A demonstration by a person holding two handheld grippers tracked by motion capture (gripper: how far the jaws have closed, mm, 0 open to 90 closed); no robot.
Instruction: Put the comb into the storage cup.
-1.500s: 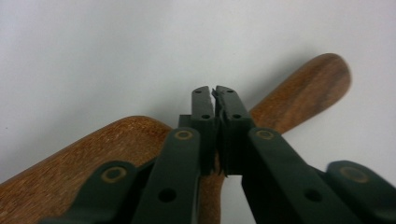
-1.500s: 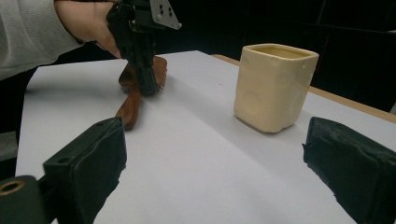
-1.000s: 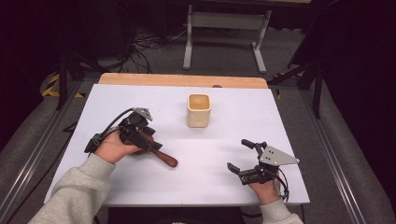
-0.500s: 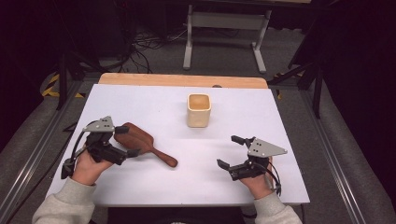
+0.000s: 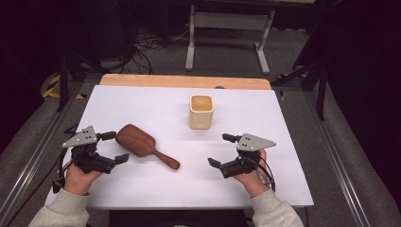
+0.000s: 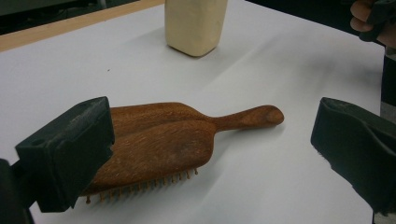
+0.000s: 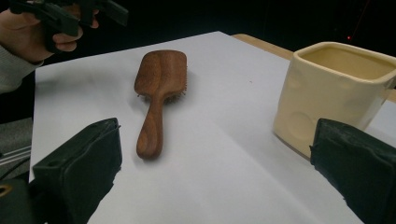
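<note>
The left hand-held gripper (image 5: 115, 147) at 8 o'clock on the tabletop (image 5: 156, 101) has jaws just opened wide, holding nothing. The wooden hairbrush (image 5: 142, 144) lies bristles-down just beside it, toward 3 o'clock. The right hand-held gripper (image 5: 222, 150), at 4 o'clock, is wide open and empty.

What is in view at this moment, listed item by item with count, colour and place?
hairbrush: one, dark brown wood, lying bristles down on the table left of centre, handle pointing toward the right hand-held gripper.
cup: one, cream, squarish, upright near the far middle of the table.
table: one, white top with a bare wooden strip along the far edge.
stand: one, grey metal, on the floor beyond the table.
left hand-held gripper: one, black with a grey plate, open, just left of the hairbrush head.
right hand-held gripper: one, black with a grey plate, open, right of the handle.
</note>
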